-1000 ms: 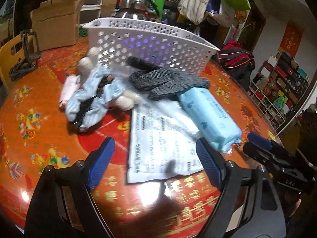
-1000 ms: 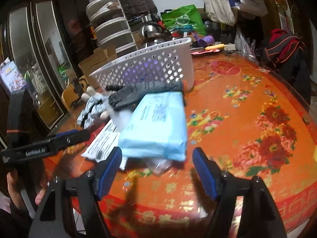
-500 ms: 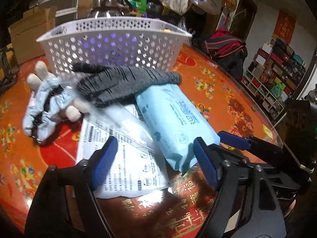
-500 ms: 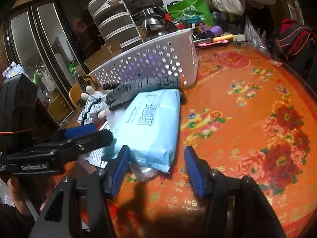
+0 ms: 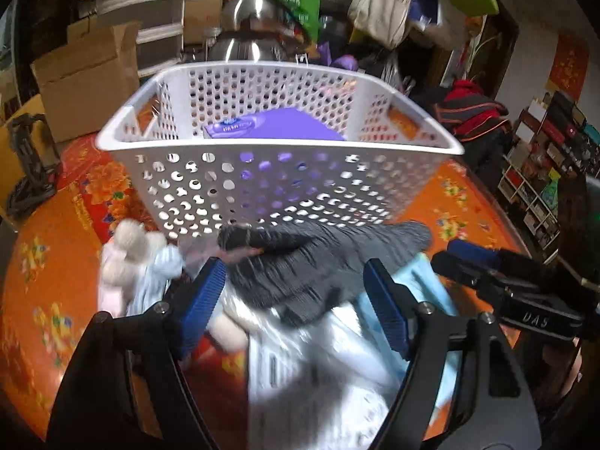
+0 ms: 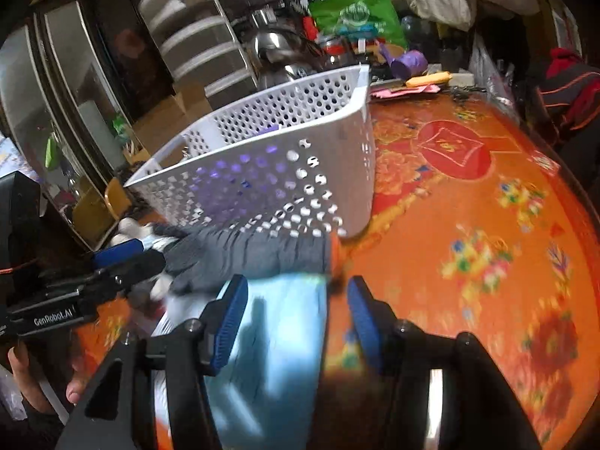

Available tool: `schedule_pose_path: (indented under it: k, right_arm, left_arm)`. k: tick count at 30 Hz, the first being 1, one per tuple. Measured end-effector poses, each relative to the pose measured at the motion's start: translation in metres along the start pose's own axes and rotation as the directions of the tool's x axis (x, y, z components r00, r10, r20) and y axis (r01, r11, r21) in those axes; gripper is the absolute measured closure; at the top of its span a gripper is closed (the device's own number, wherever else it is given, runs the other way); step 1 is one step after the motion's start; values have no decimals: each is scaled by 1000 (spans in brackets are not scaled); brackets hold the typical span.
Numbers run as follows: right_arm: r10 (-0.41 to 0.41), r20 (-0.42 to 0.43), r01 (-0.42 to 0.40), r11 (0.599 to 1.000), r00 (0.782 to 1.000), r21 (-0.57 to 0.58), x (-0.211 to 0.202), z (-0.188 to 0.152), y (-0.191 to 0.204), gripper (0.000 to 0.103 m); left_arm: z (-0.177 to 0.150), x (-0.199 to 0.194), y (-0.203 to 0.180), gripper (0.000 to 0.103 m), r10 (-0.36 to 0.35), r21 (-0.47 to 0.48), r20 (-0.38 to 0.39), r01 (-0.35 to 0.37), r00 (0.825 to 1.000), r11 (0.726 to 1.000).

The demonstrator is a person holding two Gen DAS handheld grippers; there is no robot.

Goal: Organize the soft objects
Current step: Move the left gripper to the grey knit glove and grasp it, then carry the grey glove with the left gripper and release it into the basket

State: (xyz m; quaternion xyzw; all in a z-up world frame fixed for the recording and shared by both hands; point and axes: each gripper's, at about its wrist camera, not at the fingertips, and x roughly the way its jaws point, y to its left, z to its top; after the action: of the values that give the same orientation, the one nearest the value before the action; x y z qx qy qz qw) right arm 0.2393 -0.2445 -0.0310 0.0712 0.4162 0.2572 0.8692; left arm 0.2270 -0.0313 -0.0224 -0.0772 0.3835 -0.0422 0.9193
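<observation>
While both grippers hang over one heap of soft things on the orange flowered table, each view adds something. From the left wrist, the left gripper gapes wide over a grey knitted glove, and a purple pack lies inside the white basket. From the right wrist, the right gripper, just narrowed, stands half open over a pale blue tissue pack, not pressing it.
</observation>
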Motion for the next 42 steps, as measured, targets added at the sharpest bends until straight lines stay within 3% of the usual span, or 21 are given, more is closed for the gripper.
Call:
schedule_pose_path:
  k: [4, 11, 13, 16, 21, 23, 32, 42]
  right_arm:
    - [12, -40, -12, 1000, 999, -11, 23, 12, 1, 48]
    - [26, -59, -27, 1000, 998, -8, 35, 19, -5, 48]
    - [20, -63, -21, 1000, 998, -10, 38, 22, -6, 48]
    - [28, -60, -29, 999, 998, -24, 40, 24, -4, 49]
    - [21, -45, -23, 998, 999, -52, 40, 22, 2, 74]
    - [2, -37, -4, 998, 999, -68, 37, 21, 5, 93]
    - [-25, 25, 27, 995, 999, -98, 14, 18, 13, 95]
    - [-22, 142, 46, 984, 990, -171, -42, 11, 52, 96]
  left_arm:
    - [17, 34, 13, 29, -10, -10, -81, 9, 997, 1000]
    - [21, 62, 27, 29, -52, -21, -94, 51, 994, 999]
    - [22, 66, 30, 32, -71, -30, -93, 69, 993, 997]
    - [17, 67, 33, 46, -84, -37, -87, 81, 993, 996]
    - [15, 71, 32, 80, -69, -25, -93, 67, 993, 997]
    - [14, 70, 32, 84, -80, -24, -91, 78, 993, 997]
    - [12, 47, 26, 86, -106, 17, -15, 106, 994, 994]
    - [9, -20, 28, 86, -169, 49, 117, 164, 979, 985]
